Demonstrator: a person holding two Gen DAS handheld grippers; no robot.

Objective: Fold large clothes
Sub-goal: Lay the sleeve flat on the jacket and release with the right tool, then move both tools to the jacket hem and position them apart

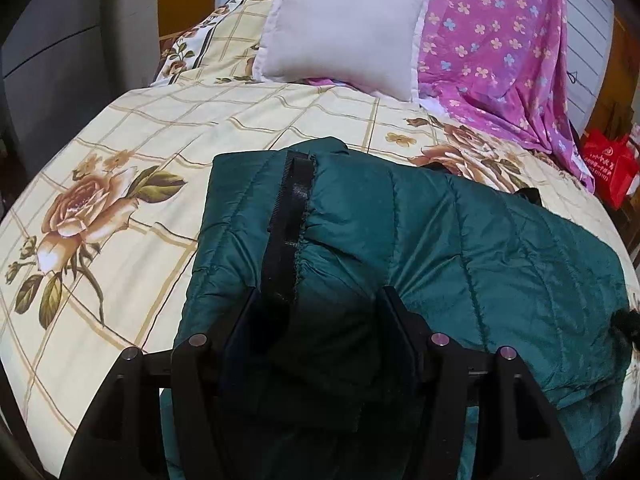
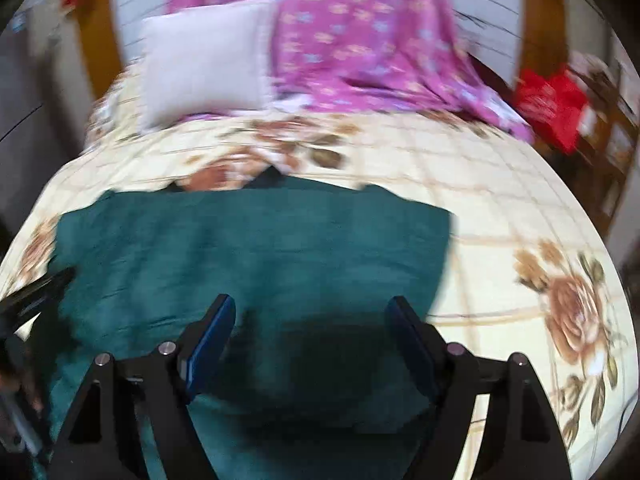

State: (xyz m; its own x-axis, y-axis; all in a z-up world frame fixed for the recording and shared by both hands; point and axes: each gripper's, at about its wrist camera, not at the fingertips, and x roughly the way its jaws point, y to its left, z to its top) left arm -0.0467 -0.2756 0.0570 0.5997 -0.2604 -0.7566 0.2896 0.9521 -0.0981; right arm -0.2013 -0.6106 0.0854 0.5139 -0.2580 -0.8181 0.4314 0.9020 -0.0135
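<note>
The green quilted jacket (image 1: 460, 248) lies across the near half of the bed (image 1: 168, 120), its zipper (image 1: 286, 220) running up the folded edge; the left gripper (image 1: 316, 312) has its jaws spread around a bunched mound of it, and the right gripper (image 2: 310, 316) hangs with jaws apart above the fabric, gripping nothing. Risk: the slick padding may slide or spring open if only the top layer is pinched. The white pillow (image 1: 340, 28) and purple sheet (image 1: 500, 40) sit well clear at the head; nothing obstructs.
</note>
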